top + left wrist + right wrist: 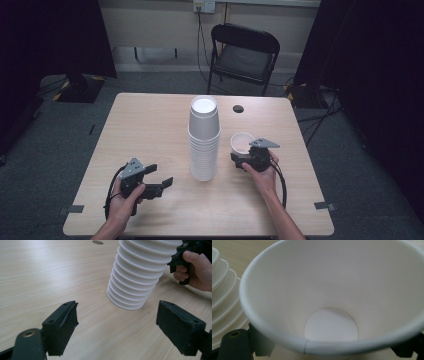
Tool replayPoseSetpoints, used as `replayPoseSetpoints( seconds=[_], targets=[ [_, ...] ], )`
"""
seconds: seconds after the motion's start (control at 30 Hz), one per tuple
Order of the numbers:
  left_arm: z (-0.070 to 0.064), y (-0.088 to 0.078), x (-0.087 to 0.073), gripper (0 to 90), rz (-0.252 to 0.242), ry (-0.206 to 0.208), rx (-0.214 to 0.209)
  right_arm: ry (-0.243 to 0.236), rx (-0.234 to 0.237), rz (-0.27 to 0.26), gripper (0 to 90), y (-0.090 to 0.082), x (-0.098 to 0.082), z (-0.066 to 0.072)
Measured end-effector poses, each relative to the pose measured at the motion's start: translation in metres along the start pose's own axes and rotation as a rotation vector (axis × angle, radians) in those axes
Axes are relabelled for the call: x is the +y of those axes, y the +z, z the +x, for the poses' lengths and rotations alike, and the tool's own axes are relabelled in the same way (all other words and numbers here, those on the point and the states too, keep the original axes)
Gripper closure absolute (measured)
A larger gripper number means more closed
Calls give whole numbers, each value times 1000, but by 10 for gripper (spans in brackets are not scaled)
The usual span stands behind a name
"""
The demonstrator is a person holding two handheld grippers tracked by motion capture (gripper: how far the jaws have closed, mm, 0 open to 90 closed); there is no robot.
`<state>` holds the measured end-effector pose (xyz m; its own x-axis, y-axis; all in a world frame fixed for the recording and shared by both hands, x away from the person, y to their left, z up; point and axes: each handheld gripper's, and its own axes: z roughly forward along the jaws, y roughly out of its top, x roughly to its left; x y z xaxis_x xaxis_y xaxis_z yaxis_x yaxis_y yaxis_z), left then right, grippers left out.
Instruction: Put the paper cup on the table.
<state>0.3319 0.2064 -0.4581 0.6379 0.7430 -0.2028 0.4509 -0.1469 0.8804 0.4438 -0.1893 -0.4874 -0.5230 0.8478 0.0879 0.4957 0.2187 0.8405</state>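
Middle of the wooden table (145,125): tall stack of white paper cups (204,140), upside down, bases upward, wide rims toward the tabletop. Leans a little at the top in the high view.

Just to the right of the stack: single white cup (241,142), mouth upward, empty, apart from the stack but near it. Sits between the two jaws of the right gripper (239,159), one jaw on each side of the wall, below the rim. Seen from the right gripper view, the pads hidden under the rim, so cannot tell if pressing on the cup or only standing beside it. Right hand (264,175) around the handle, near the right edge of the table.

Left gripper (160,175) at the near left part of the table, well apart from the stack, pointing toward it. Jaws released, wide apart, nothing between them except bare tabletop in the left gripper view.

Behind the stack: small dark round hole (238,108) in the tabletop. Beyond the far edge: black folding chair (243,57).
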Motion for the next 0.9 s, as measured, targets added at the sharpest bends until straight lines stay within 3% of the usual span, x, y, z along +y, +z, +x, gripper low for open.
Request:
replayPoseSetpoints(
  seconds=[0.07, 0.5, 0.63, 0.9],
  targets=[
    [0, 0, 0, 171, -2, 0, 0, 0, -21, 7, 135, -1, -1, -1],
    [1, -3, 1, 172, -9, -3, 11, 3, -10, 29, 139, -17, -10, -3],
    [3, -4, 1, 172, -11, -5, 17, 25, -3, 20, 139, -26, -10, -5],
    [7, -5, 0, 173, -13, -17, 32, 1, 8, 19, 138, -47, -11, -4]
  ],
)
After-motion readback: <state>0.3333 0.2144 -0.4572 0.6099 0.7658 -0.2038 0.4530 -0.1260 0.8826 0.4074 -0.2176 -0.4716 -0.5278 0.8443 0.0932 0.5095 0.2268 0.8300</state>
